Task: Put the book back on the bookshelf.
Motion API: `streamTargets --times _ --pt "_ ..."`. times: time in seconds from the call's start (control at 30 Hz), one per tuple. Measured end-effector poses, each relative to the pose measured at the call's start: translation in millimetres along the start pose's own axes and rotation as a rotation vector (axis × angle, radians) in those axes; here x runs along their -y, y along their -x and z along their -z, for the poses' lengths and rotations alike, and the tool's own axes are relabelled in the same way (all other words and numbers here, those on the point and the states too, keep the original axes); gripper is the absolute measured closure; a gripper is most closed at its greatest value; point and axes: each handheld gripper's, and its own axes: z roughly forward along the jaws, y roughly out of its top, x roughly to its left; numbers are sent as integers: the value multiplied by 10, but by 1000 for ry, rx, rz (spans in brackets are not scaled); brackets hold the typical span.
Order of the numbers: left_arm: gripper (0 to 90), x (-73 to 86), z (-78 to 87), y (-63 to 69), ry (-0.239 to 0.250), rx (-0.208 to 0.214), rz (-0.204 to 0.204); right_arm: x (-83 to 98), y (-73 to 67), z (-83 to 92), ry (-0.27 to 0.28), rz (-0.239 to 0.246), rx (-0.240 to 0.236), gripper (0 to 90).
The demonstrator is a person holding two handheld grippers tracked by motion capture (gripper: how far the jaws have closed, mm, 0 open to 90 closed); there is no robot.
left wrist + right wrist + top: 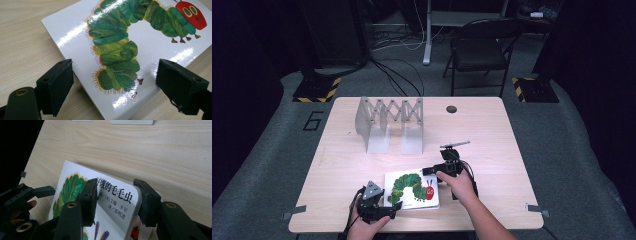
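A white picture book (412, 189) with a green caterpillar on its cover lies near the front edge of the wooden table (492, 130). My left gripper (393, 207) sits at the book's near left corner. In the left gripper view it (115, 82) is open, its jaws standing apart on either side of the book (140, 45) without touching it. My right gripper (432, 171) is at the book's far right corner. In the right gripper view it (116, 195) is shut on the corner of the book (75, 187), which is raised a little off the table.
A grey metal accordion rack (389, 122) stands upright at the back left of the table. A dark round grommet (451, 109) sits near the far edge. A folding chair (479, 47) and floor cables lie beyond the table.
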Motion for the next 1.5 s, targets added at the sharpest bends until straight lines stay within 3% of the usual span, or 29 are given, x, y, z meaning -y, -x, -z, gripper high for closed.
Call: streamTargets --times 0.3,0.5,0.8,0.87,1.1,1.23,1.3,1.5 --pt "146 33 21 -4 15 13 13 45 -72 102 11 14 -5 563" --pt "146 61 33 -2 30 12 27 68 -117 162 24 50 -8 568" --pt "141 74 24 -29 15 36 45 85 -156 204 22 48 -10 568" --pt "140 84 14 -24 11 35 42 94 -147 211 29 71 -11 569" --pt "153 106 -25 6 -20 25 6 114 -192 252 32 61 -30 562" --pt "169 113 -16 11 -15 37 0 121 -210 272 37 70 -38 561" --pt "220 111 -1 6 -19 56 -20 126 -211 273 39 71 -36 560" --pt "242 121 -1 -13 -16 75 -1 135 -219 273 42 83 -26 558"
